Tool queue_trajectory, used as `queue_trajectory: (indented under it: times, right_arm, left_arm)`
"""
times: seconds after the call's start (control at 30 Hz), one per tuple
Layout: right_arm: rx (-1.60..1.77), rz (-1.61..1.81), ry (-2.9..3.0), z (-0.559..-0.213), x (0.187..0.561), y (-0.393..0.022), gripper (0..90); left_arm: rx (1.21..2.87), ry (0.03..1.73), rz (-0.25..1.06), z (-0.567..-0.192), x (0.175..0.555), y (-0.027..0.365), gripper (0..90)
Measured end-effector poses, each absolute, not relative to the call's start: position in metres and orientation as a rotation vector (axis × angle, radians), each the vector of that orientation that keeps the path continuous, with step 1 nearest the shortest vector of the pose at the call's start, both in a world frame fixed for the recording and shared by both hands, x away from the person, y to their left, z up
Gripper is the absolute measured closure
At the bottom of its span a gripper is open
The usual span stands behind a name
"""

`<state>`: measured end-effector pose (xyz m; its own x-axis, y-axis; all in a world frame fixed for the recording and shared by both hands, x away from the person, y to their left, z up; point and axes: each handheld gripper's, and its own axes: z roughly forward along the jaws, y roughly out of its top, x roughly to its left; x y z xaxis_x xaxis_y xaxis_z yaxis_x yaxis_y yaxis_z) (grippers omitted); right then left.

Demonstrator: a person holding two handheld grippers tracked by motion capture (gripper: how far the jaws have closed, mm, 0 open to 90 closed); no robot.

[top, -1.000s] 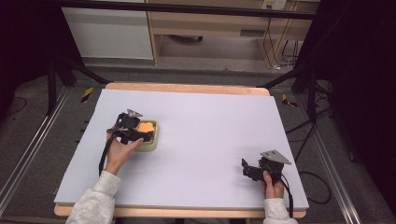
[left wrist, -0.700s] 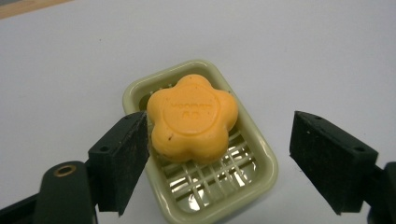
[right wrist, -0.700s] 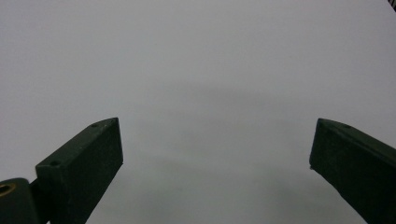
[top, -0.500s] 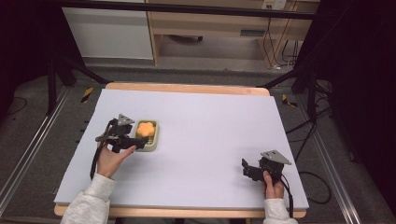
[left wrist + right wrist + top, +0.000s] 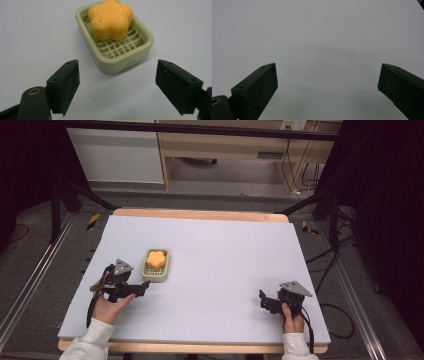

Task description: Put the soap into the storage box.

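My left gripper (image 5: 116, 83), jaws spread, faces a flower-shaped orange soap (image 5: 110, 18) hiding part of its grid-bottomed dish (image 5: 140, 46); my right gripper (image 5: 327, 92) gapes too.

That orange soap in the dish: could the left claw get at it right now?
Probably yes. The left claw is open and faces the soap, which sits exposed atop its dish, with only bare table between.

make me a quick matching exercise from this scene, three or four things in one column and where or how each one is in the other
Things:
1. orange soap
2. soap dish
3. left gripper
4. right gripper

States:
A. open, just short of the dish, touching nothing
B. open, near the table's right front corner
C. lying on the grid inside the dish
D. standing on the white table, left of centre

Pairs: 1-C, 2-D, 3-A, 4-B
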<state>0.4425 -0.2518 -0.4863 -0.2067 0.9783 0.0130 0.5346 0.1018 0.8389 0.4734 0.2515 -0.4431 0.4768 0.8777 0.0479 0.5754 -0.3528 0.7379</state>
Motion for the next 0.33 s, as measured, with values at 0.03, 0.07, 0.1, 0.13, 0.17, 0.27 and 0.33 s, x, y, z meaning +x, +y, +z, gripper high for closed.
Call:
queue_trajectory:
  times: [0.03,0.07,0.1,0.13,0.17,0.27,0.33]
  right_arm:
    - [1.479,0.995,1.81,-0.486,0.442,-0.252,3.1]
    - [1.479,0.995,1.81,-0.486,0.442,-0.252,3.1]
    - [1.479,0.995,1.81,-0.486,0.442,-0.252,3.1]
    - [1.478,0.994,1.811,-0.486,0.442,-0.252,3.1]
    - [1.479,0.994,1.81,-0.486,0.442,-0.252,3.1]
    - [1.483,0.992,1.811,-0.486,0.443,-0.252,3.1]
    - [1.487,0.991,1.811,-0.486,0.443,-0.252,3.1]
  left_arm:
    - [2.058,1.206,0.584,-0.447,0.471,0.255,18.9]
    - [2.056,1.208,0.586,-0.449,0.469,0.257,18.8]
    - [2.055,1.211,0.588,-0.451,0.468,0.259,18.8]
    - [2.053,1.216,0.587,-0.453,0.466,0.261,18.7]
    - [2.042,1.225,0.583,-0.455,0.465,0.262,18.7]
    - [2.041,1.244,0.58,-0.46,0.462,0.267,18.9]
    - [2.045,1.25,0.577,-0.462,0.46,0.27,19.1]
